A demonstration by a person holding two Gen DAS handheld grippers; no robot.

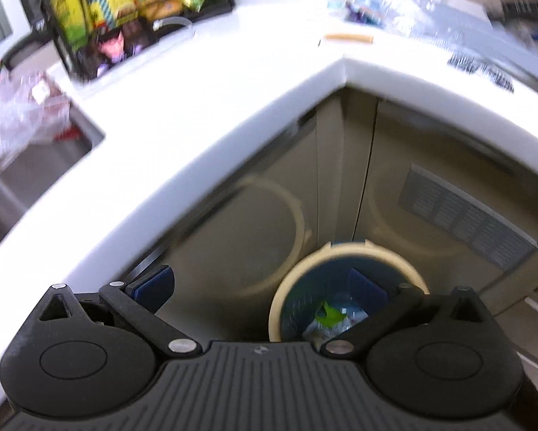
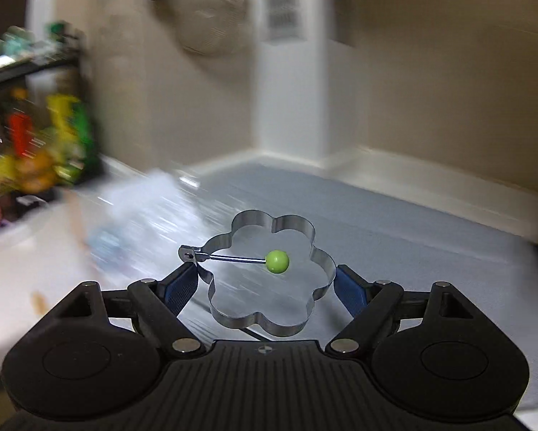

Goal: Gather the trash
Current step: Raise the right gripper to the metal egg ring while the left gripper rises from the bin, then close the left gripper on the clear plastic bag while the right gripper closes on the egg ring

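In the left wrist view my left gripper (image 1: 261,287) is open and empty, held above a round bin (image 1: 348,251) with a cream rim that stands on the floor at the cabinet corner. Wrappers and a green scrap (image 1: 328,314) lie inside it. In the right wrist view my right gripper (image 2: 265,283) is shut on a flower-shaped metal egg ring (image 2: 269,323) with a wire handle ending in a green ball (image 2: 277,261). The ring is held above a grey-blue mat (image 2: 394,237). Clear plastic trash (image 2: 139,212) lies blurred to its left.
A white L-shaped counter (image 1: 204,107) carries a black snack rack (image 1: 125,18), a thin tan stick (image 1: 348,37) and clear plastic wrappers (image 1: 394,3). A sink (image 1: 35,165) with plastic in it is at left. Beige cabinet doors (image 1: 251,197) with a vent (image 1: 466,215) stand behind the bin.
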